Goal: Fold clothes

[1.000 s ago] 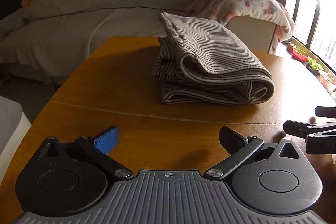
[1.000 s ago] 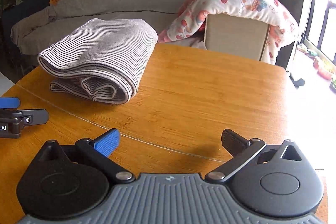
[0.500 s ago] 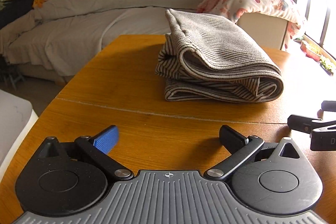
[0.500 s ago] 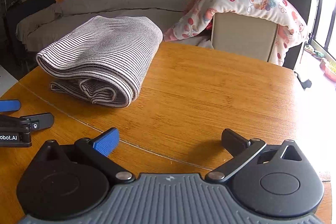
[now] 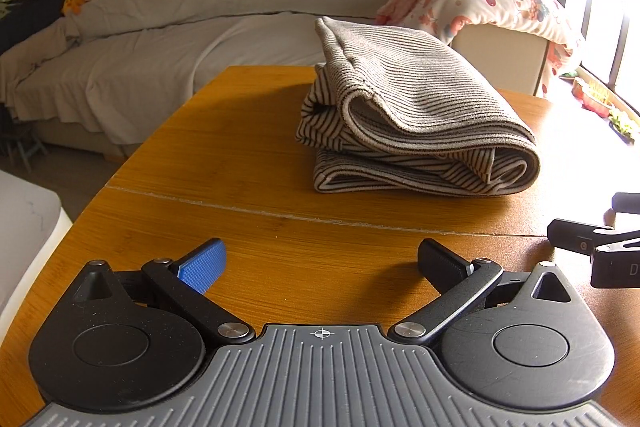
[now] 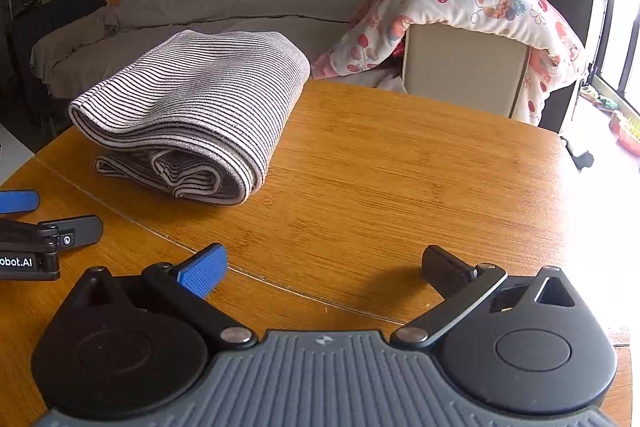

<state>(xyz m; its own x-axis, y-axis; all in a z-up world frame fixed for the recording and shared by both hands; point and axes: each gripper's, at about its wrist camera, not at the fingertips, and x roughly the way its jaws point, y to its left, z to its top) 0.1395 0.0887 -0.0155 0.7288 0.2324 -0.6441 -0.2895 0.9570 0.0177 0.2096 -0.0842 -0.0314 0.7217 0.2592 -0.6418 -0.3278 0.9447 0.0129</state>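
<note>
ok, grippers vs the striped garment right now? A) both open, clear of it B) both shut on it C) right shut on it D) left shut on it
A: left gripper and right gripper both gape over bare table; the garment lies folded beyond them.

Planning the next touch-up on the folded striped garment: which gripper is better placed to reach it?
Probably the left gripper. The striped garment lies almost straight ahead of its open fingers, while from the right gripper, also open and empty, it sits well off to the left on the table.
</note>
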